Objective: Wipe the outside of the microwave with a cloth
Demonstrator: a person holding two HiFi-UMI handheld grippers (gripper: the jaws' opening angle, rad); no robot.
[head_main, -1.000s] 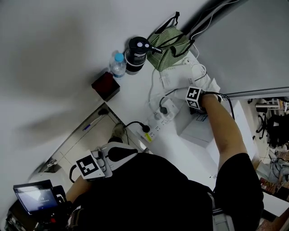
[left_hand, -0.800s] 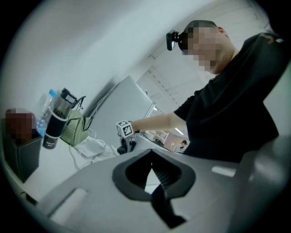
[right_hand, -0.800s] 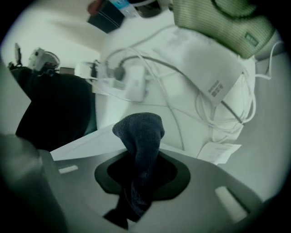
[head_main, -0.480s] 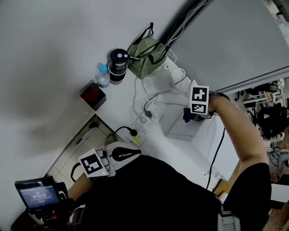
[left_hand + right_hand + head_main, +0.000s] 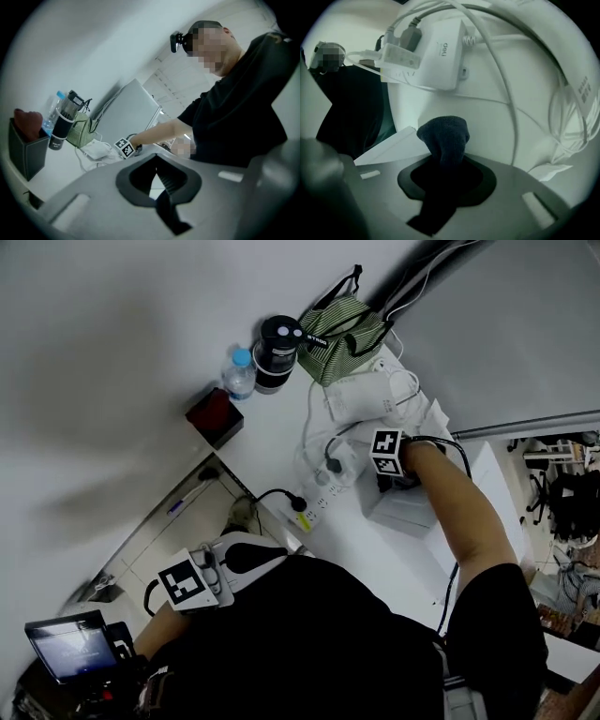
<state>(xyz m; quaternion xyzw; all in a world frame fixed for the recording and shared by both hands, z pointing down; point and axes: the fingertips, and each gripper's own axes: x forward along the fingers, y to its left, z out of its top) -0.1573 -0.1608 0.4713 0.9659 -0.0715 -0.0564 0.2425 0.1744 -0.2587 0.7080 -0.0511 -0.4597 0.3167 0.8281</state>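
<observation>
My right gripper (image 5: 389,476) is stretched out over the white boxy microwave (image 5: 412,514), close to its end by the power strip. It is shut on a dark cloth (image 5: 443,137), which bulges out past the jaws of the right gripper (image 5: 443,164) and hides their tips. In the right gripper view the cloth hangs over a white surface, with a white corner of the microwave (image 5: 389,147) to its left. My left gripper (image 5: 253,557) is held back near my body at the lower left. The left gripper (image 5: 159,180) has its jaws together with nothing between them.
A white power strip (image 5: 323,495) with plugs lies beside the microwave, and white adapters with looped cables (image 5: 366,395) lie behind it. At the back stand a green striped bag (image 5: 342,324), a black tumbler (image 5: 278,352), a water bottle (image 5: 240,374) and a dark red box (image 5: 214,415).
The right gripper, cloth in its jaws, has swept back along the microwave toward the power strip, from further right half a second ago. The left gripper has stayed put.
</observation>
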